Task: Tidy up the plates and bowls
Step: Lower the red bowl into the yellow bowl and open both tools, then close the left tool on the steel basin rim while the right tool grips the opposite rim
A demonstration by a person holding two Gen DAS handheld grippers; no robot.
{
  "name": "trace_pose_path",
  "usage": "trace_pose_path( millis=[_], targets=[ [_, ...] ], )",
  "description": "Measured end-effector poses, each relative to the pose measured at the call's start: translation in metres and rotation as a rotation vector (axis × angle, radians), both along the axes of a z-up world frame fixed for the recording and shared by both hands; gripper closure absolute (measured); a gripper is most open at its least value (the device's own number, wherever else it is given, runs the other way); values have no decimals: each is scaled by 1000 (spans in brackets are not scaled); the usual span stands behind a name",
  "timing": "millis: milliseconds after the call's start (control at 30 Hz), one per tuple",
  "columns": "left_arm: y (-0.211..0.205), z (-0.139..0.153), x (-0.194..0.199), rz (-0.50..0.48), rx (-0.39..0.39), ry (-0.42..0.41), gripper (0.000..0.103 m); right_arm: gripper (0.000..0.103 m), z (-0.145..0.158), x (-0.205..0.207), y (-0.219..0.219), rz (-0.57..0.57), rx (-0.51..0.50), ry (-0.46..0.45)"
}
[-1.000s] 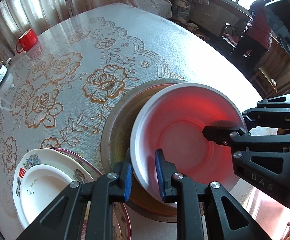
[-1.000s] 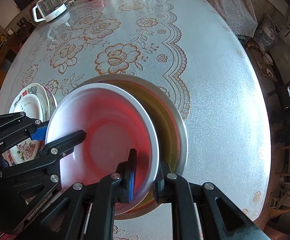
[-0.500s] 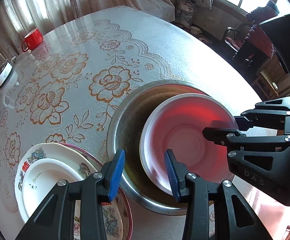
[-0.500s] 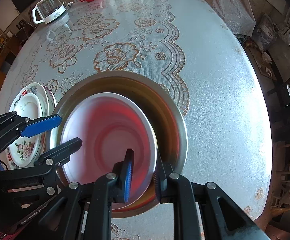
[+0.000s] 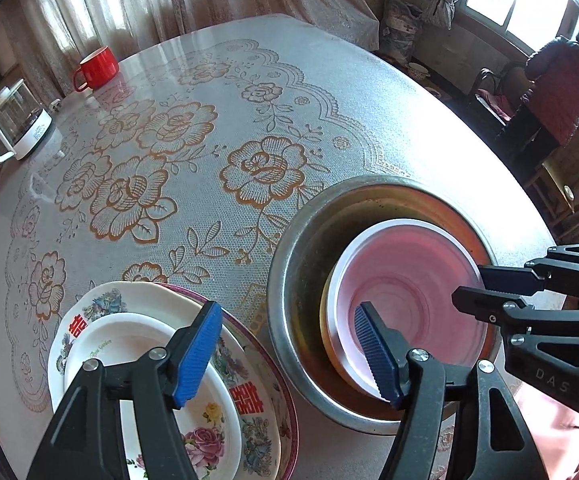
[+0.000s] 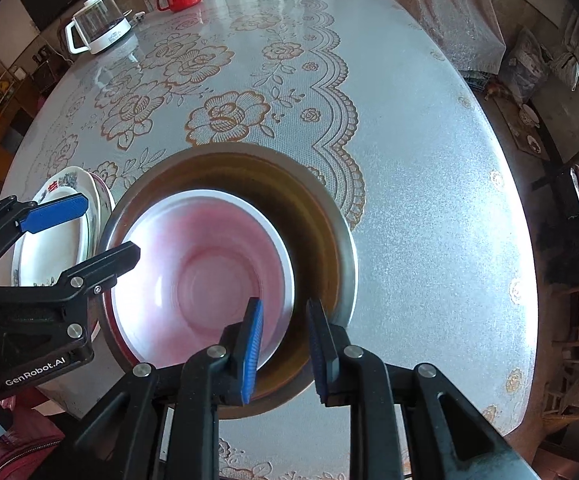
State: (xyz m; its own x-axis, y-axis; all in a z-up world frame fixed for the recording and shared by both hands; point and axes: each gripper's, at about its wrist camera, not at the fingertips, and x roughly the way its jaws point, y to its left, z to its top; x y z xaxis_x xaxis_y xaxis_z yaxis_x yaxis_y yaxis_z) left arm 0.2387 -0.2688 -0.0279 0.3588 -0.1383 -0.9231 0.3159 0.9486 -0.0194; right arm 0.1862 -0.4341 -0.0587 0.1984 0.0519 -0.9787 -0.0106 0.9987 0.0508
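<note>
Fingers of left gripper (image 5: 293, 350) opening, nothing between; right gripper (image 6: 285, 346) fingers opening astride pink bowl (image 6: 201, 276) rim at 5 o'clock, unpressed, inside steel basin (image 6: 341, 240).

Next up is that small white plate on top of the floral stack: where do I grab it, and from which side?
Take the small white plate by its raised rim, one finger over and one under the edge, from the near side facing the left gripper. It lies flat on the floral plates, so only the rim offers purchase.
</note>
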Motion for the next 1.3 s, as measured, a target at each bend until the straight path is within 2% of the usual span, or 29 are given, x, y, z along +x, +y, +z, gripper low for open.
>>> trace_pose_path(
  millis=[133,267,400,600,833,1300],
  targets=[
    [7,1,3,23,-8,-7,34,82,3,-3,-1,-33,28,-28],
    [17,2,9,61,-27,-7,33,82,15,-7,-19,-136,90,-90],
    [25,2,14,94,-44,6,33,82,22,-11,-33,-196,100,-119],
    [26,-3,17,95,-18,15,33,82,20,-13,-41,-214,68,-103],
    [24,-11,20,78,7,31,33,81,4,-16,-45,-226,53,-51],
    [23,-23,27,58,28,72,31,81,-20,-16,-46,-244,135,-18]
  ],
)
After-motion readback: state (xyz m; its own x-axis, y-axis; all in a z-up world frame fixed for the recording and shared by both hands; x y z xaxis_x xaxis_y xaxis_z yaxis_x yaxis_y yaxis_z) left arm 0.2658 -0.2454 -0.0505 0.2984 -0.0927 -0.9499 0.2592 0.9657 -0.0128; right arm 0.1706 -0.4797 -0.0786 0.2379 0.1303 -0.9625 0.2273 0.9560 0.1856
